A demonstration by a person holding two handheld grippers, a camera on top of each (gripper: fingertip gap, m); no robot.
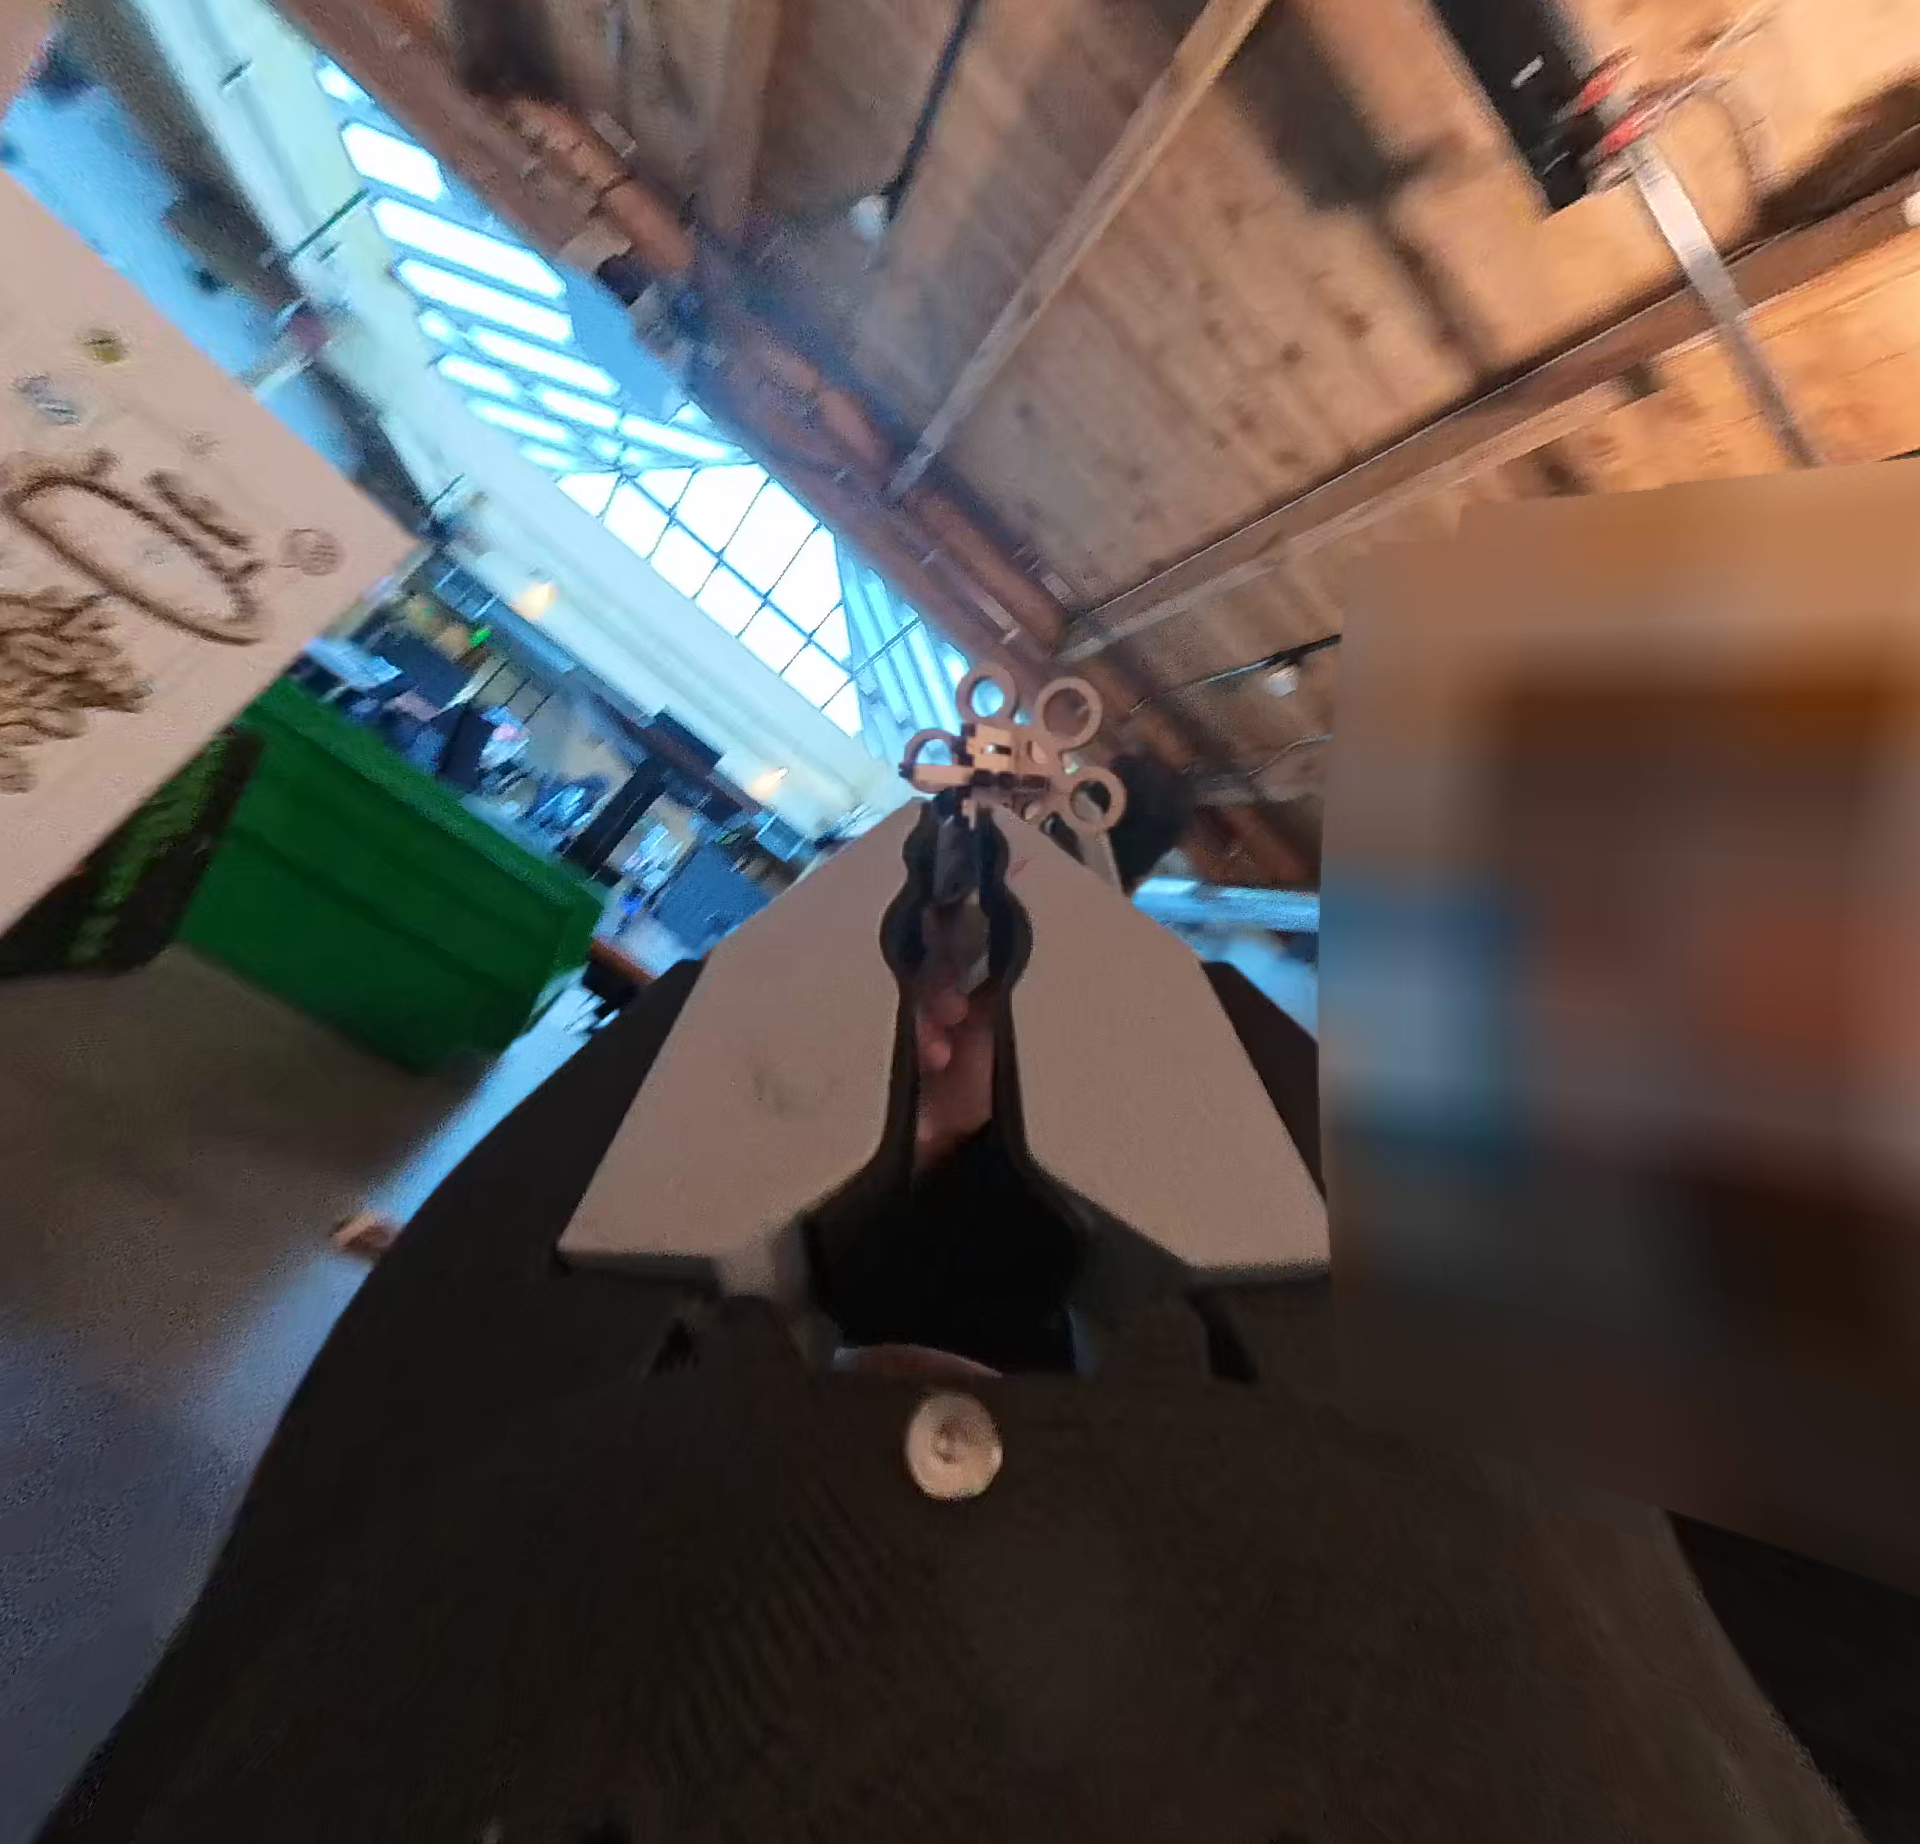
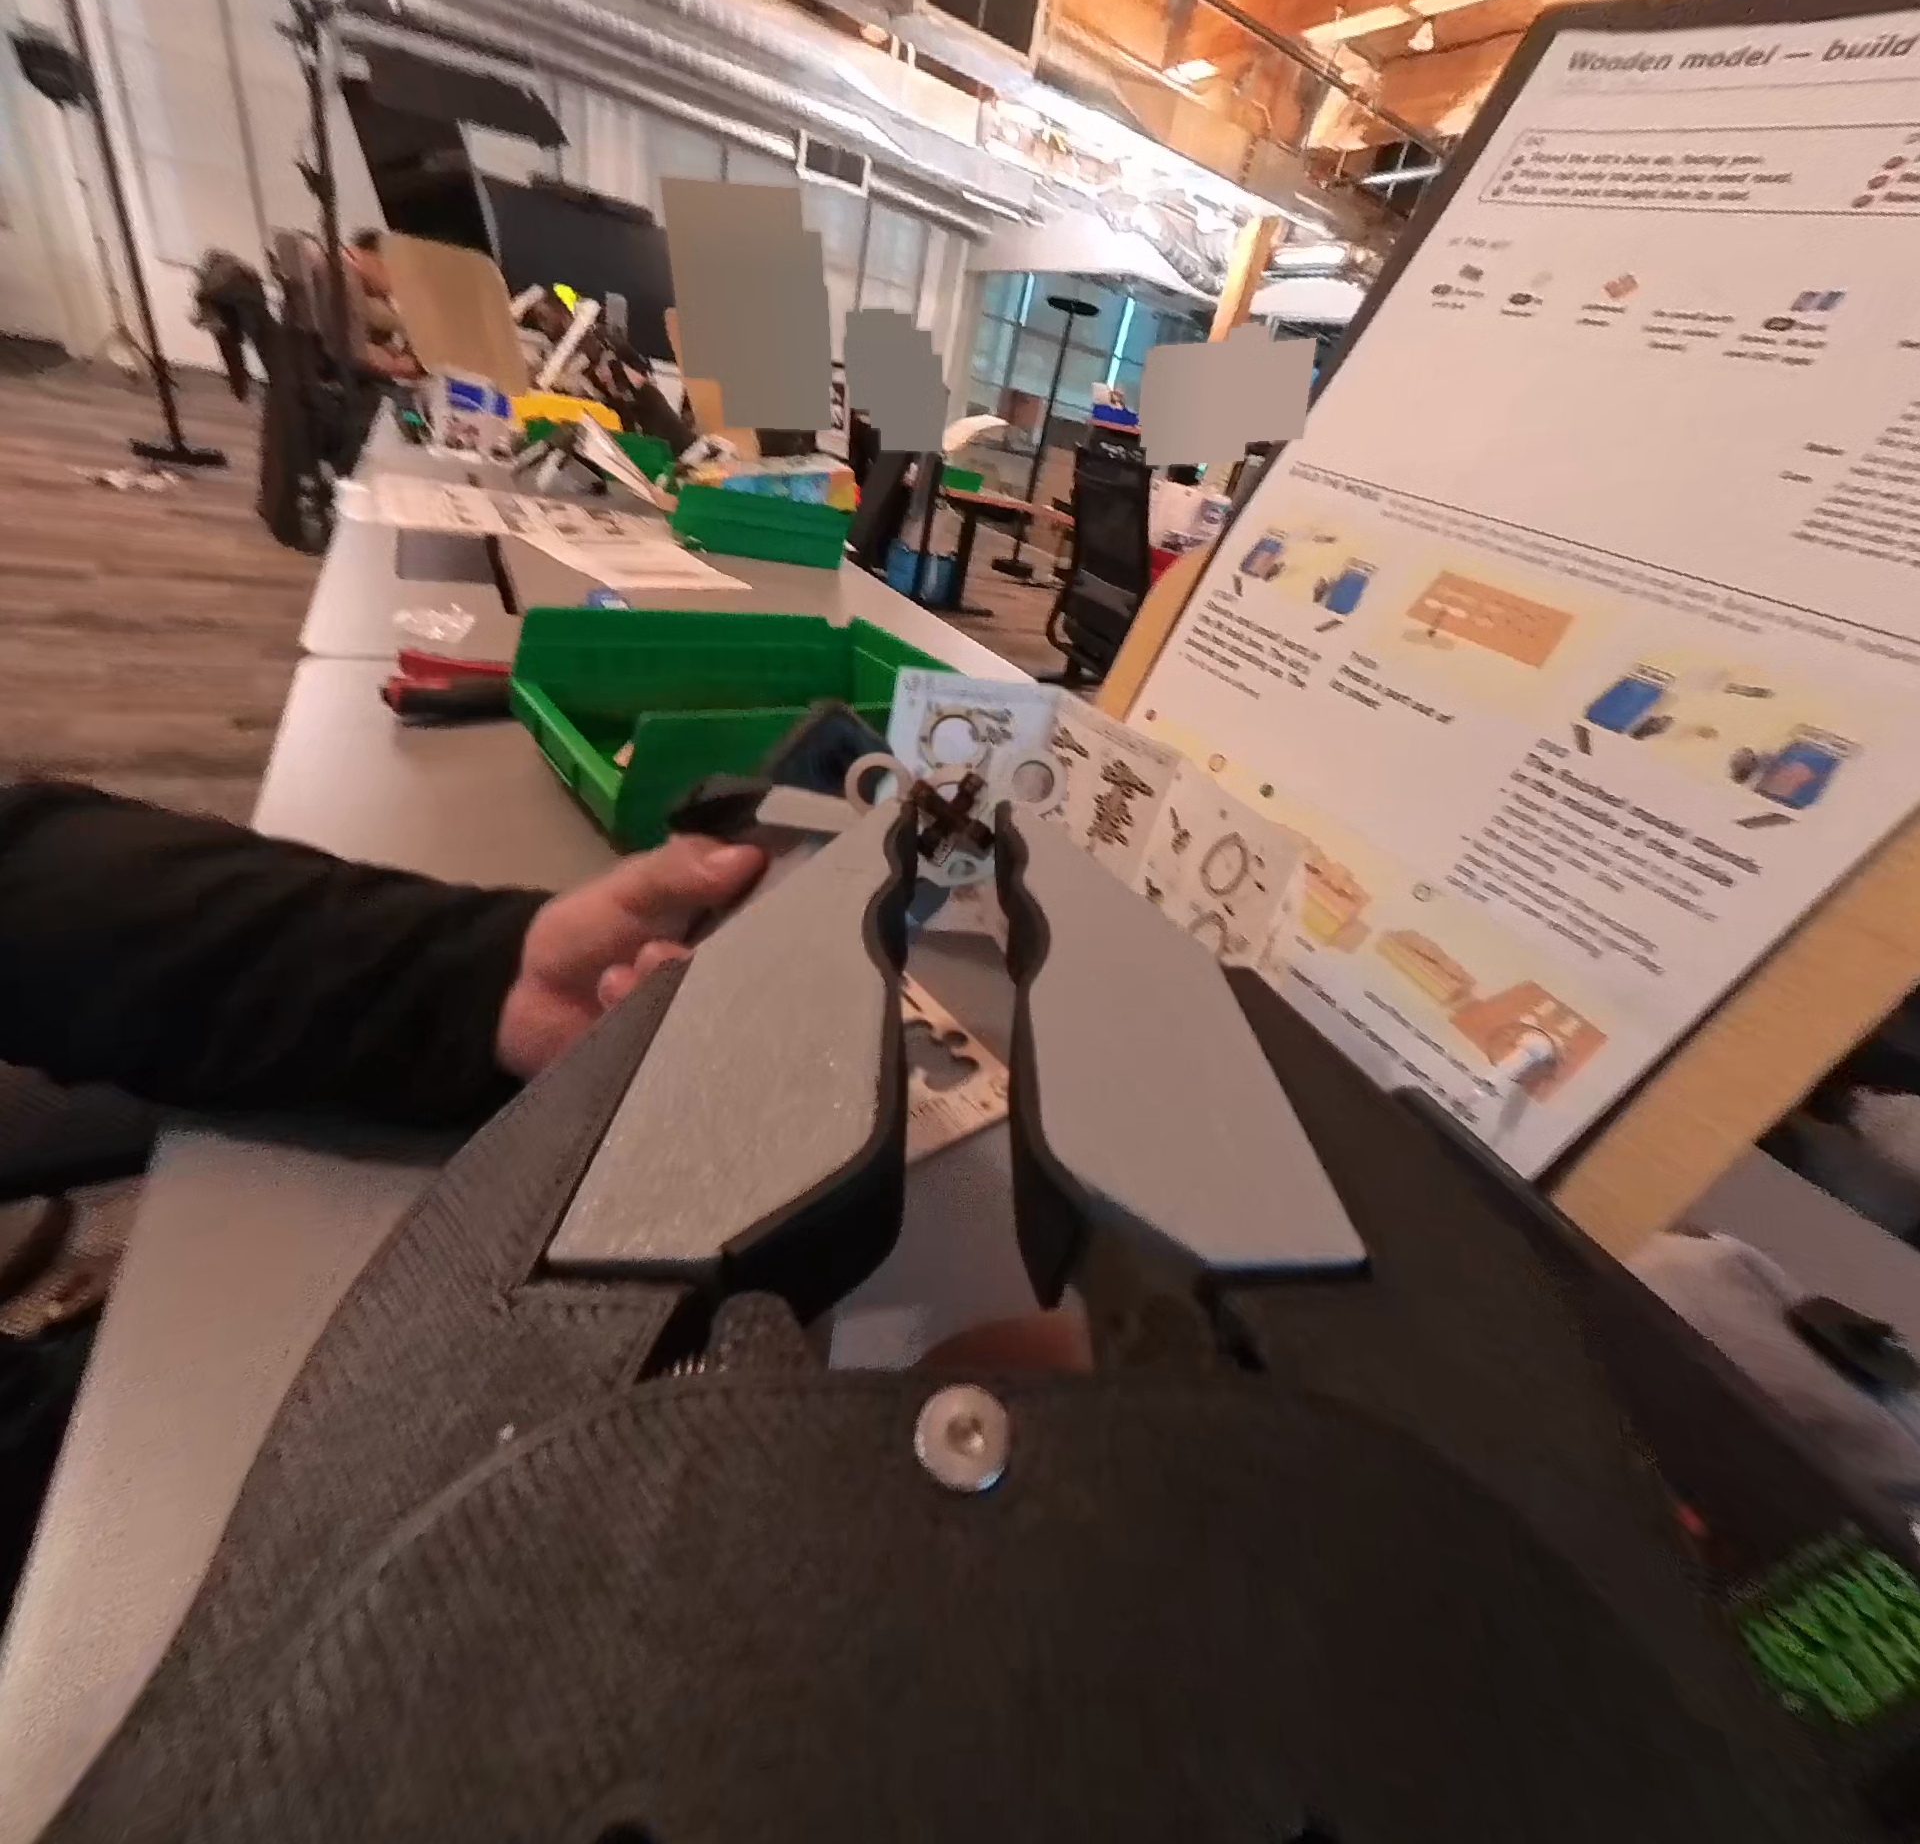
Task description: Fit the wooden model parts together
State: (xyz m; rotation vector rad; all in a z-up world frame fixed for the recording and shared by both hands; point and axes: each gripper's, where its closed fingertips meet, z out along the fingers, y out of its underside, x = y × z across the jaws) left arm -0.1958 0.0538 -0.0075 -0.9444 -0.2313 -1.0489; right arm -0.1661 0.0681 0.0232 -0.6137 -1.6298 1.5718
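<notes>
Left gripper (image 1: 961, 818) clamped tight on stem of small wooden model piece (image 1: 1013, 750) w/ four ring lobes and dark cross hub; piece held up in the air, above table, tilted toward ceiling. Right gripper (image 2: 951, 823) narrow but not closed, jaws either side of same piece (image 2: 948, 826) at hub level; contact on the cross prob. not made, hard to tell at this range.

Step in hand, by the look of it: seating or adjusting cross hub in ring part. To do well: keep left grip steady, no twisting; bring right tips square onto hub, press straight along slot, light force since thin wood likely to snap. Avoid pinching ring lobes.

Around: hand (image 2: 623, 921) in dark sleeve on left gripper's handle. Green bin (image 2: 665, 714) on grey table (image 2: 436, 807) behind. Punched-out part sheets (image 2: 1122, 807) upright just beyond the tips, one flat sheet (image 2: 951, 1062) below the jaws. Instruction board (image 2: 1558, 599) leaning at right, close to right gripper. More bins, chairs, papers farther back.

In the way: board edge limits swing to the right; sheets close behind piece, risk of knocking over on push-through.
</notes>
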